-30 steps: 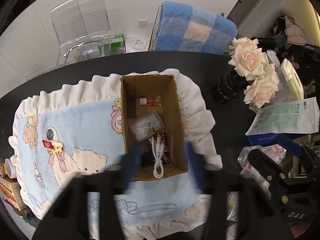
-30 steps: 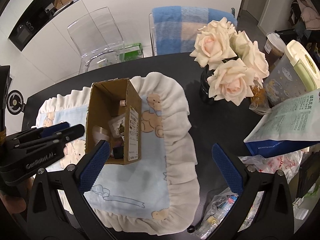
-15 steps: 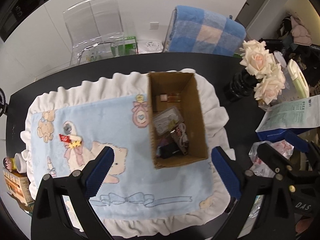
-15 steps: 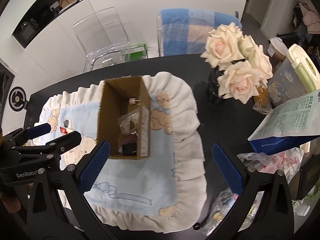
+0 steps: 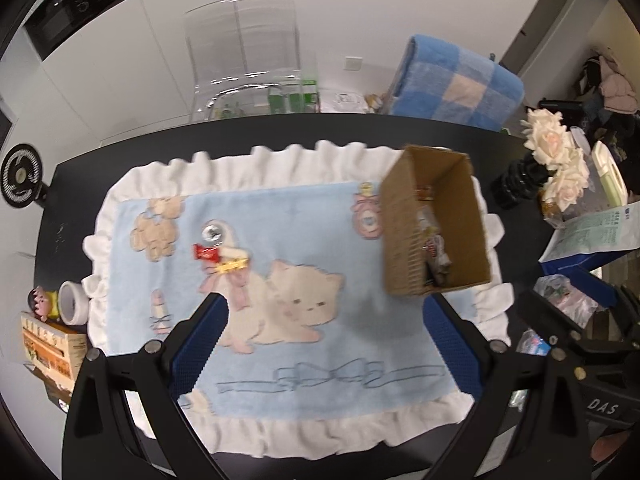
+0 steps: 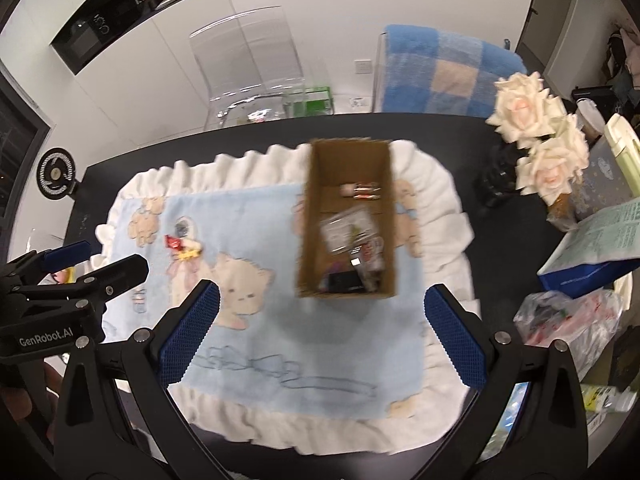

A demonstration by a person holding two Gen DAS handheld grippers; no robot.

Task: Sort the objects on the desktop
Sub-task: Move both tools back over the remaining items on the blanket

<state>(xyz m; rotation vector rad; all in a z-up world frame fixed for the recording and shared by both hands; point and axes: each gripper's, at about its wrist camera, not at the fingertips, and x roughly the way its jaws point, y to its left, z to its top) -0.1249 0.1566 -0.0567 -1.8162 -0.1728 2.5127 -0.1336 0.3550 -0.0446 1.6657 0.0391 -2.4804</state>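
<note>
My left gripper point(image 5: 324, 344) hangs open over the cat picture on the blue mat point(image 5: 304, 216), with nothing between its blue pads. A red sweet wrapper point(image 5: 206, 253), a yellow clip point(image 5: 234, 267) and a small round silver thing point(image 5: 212, 232) lie on the mat ahead and to its left. The open cardboard box point(image 5: 400, 232) stands at the mat's right end with several small items inside. My right gripper point(image 6: 322, 336) is open and empty just in front of the box point(image 6: 310, 220). The left gripper point(image 6: 80, 268) also shows at that view's left edge.
A vase of cream roses point(image 6: 532, 136) and a blue-and-white pouch point(image 6: 600, 240) stand right of the mat, with plastic bags point(image 6: 568, 316) nearer. A tape roll point(image 5: 72, 302) and a printed carton point(image 5: 52, 344) sit off the mat's left edge. Two chairs stand behind the table.
Both grippers have moved left along the mat, so the box now lies further right in each view. The left jaws went from half apart to wide.
</note>
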